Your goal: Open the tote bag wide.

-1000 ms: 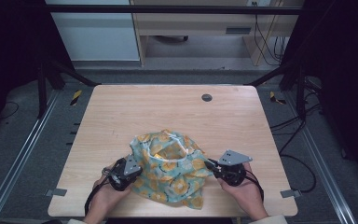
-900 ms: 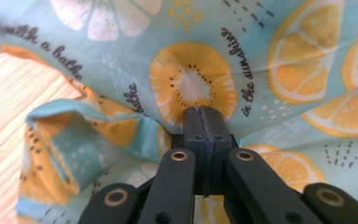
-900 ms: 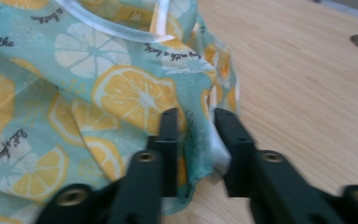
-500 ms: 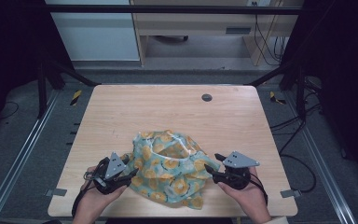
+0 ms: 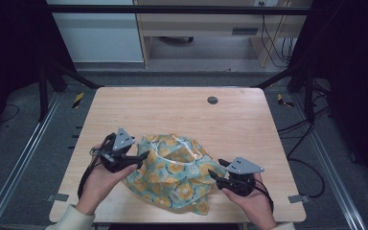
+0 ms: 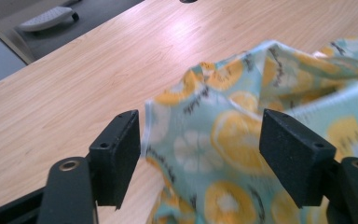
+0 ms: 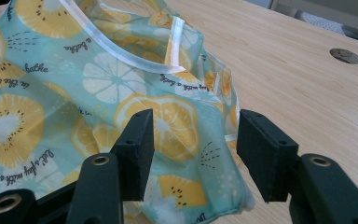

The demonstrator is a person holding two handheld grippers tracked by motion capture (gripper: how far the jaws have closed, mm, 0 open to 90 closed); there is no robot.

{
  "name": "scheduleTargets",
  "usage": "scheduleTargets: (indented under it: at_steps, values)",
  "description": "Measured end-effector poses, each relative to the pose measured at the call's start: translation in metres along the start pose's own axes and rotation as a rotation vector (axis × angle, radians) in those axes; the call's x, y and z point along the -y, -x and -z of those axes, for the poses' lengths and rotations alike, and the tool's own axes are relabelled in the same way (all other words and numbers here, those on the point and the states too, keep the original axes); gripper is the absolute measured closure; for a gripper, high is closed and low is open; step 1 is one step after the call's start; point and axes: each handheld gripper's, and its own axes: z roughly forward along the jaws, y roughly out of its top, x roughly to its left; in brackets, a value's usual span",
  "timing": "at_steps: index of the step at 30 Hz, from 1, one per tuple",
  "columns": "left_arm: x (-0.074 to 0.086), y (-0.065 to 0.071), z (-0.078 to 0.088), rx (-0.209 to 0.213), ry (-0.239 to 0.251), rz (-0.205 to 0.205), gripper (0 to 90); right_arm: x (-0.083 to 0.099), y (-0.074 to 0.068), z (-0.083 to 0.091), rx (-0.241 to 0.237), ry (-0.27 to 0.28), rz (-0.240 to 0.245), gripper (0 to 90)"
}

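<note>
A crumpled teal cloth [image 5: 177, 172] printed with yellow lemon slices and edged in white lies on the front middle of the wooden table [image 5: 172, 110]. My left gripper [image 5: 143, 155] is at the cloth's left edge, open, and the cloth [image 6: 284, 70] edge lies between its spread jaws in the left gripper view [image 6: 200, 154]. At the cloth's right corner my right gripper [image 5: 214, 173] is open. In the right gripper view [image 7: 193, 149] its jaws straddle a fold of the cloth [image 7: 74, 93] without pinching it.
A round dark grommet [image 5: 212, 100] sits in the table's far half, also seen as a grommet [image 7: 345, 56] at the right gripper view's upper right. Bare wood stretches behind the cloth. Metal frame rails run along both sides of the table; cables hang at the right.
My left gripper has moved up and in from the front left to the cloth's left edge. The right gripper has stayed at the right corner. The cloth lies a little wider.
</note>
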Motion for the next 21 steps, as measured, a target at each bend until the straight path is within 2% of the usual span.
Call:
scheduleTargets:
  at_steps: [2,5,8,11,14,16,19,21]
  values:
    - [-0.015,0.001,-0.018,0.019,-0.033,-0.008,25.5,0.000,-0.001,0.000,-0.001,0.001,0.003,47.2]
    - [-0.024,0.002,-0.035,0.010,-0.067,-0.011,21.9,0.000,-0.001,0.000,-0.003,0.001,0.001,47.5]
    - [-0.027,0.001,-0.045,-0.003,-0.100,-0.017,17.4,0.000,-0.001,0.002,-0.002,0.006,0.000,47.8]
    - [-0.027,-0.002,-0.057,-0.013,-0.139,-0.002,15.4,0.000,0.000,0.003,-0.001,0.011,-0.005,47.7]
    - [-0.023,-0.004,-0.062,-0.007,-0.185,0.003,17.9,-0.001,0.001,0.004,0.002,0.016,-0.011,47.7]
    - [-0.021,-0.004,-0.065,-0.002,-0.216,0.000,23.9,-0.001,0.002,0.004,0.005,0.018,-0.011,47.7]
    - [-0.018,-0.002,-0.069,0.002,-0.244,-0.021,41.7,0.000,0.003,0.004,0.009,0.010,-0.021,47.7]
    - [-0.018,-0.002,-0.069,0.000,-0.246,-0.034,56.5,0.000,0.003,0.004,0.013,0.008,-0.021,47.7]
